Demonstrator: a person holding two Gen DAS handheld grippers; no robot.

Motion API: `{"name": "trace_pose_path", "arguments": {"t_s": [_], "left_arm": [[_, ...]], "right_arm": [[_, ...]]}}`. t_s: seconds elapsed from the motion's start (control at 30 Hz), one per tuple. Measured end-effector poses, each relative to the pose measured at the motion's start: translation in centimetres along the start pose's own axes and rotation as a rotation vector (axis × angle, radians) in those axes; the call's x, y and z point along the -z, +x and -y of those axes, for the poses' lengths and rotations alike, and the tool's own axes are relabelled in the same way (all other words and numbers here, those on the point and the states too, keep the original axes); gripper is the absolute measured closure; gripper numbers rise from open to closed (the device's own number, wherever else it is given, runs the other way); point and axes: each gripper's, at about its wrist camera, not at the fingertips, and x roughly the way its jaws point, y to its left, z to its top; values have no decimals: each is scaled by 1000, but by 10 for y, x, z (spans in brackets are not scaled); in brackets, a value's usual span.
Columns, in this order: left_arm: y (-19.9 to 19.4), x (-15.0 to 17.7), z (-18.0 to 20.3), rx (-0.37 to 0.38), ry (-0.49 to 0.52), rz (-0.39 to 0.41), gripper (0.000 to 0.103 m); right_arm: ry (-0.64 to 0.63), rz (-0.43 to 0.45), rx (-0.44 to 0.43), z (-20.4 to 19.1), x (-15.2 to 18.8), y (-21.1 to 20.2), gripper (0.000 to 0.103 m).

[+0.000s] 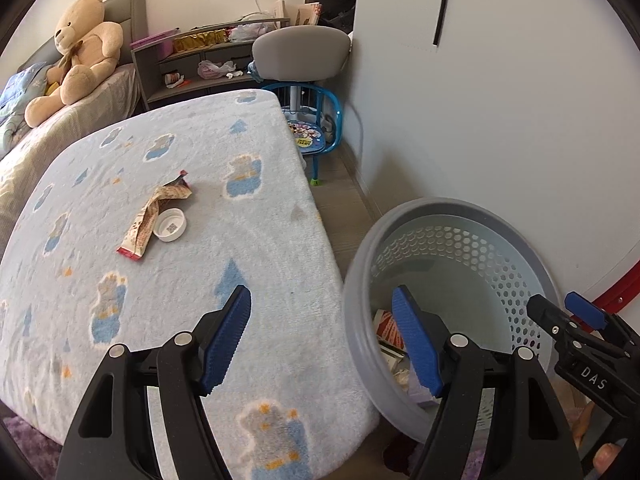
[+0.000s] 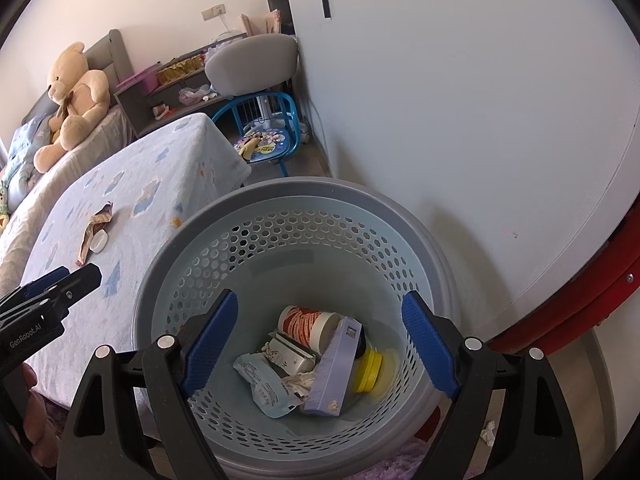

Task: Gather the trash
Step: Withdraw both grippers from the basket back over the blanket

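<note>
A crumpled snack wrapper (image 1: 154, 216) and a white bottle cap (image 1: 170, 225) lie side by side on the blue-patterned blanket (image 1: 168, 280); both also show in the right wrist view, the wrapper (image 2: 94, 232) and the cap (image 2: 99, 242). A grey perforated waste basket (image 1: 516, 236) stands beside the bed and holds a cup (image 2: 306, 322), a purple box (image 2: 334, 368), a yellow lid (image 2: 370, 370) and wrappers. My left gripper (image 1: 322, 324) is open and empty over the bed's edge. My right gripper (image 2: 320, 328) is open and empty above the basket (image 2: 256, 204).
A teddy bear (image 1: 80, 52) sits at the bed's head. A grey chair (image 1: 300, 52), a blue child's chair (image 1: 316, 128) and a cluttered shelf (image 1: 192, 64) stand beyond the bed. A white wall (image 1: 500, 120) runs along the right. A paper scrap (image 2: 488, 432) lies on the floor.
</note>
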Motion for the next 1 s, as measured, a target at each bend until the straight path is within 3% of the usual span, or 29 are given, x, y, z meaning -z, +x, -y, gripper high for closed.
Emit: {"name": "trace_pose_path", "arguments": {"t_s": [0.2,0.6,1.0], "left_arm": [[2,1,-53,-55,-64,-3,33],[15,-6,-170,-199,-149,5,33],[41,-11,-238,-243,-203,-21,33]], "right_arm": [[-5,0,-53,-33,-2,3,21],[-157,0,-183,-156,-25,30,21],[-285,-75,-239,-253,-36,94,21]]}}
